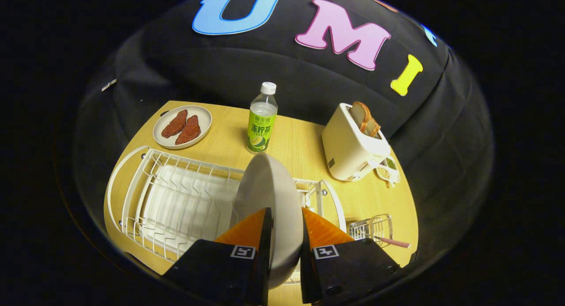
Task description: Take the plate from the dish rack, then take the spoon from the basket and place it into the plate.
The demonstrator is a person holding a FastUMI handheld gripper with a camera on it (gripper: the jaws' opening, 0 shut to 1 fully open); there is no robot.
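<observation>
A bottle [262, 120] with a white cap and green label stands upright on the wooden table [304, 147], well beyond the jaws and nearly straight ahead. Farther off to the left lies a small plate of two reddish meat pieces [182, 126]. Ahead to the right stands a cream toaster [353, 147] with bread slices [364, 119] sticking up from its slots, and a small dish [388, 170] sits just beside its base.
</observation>
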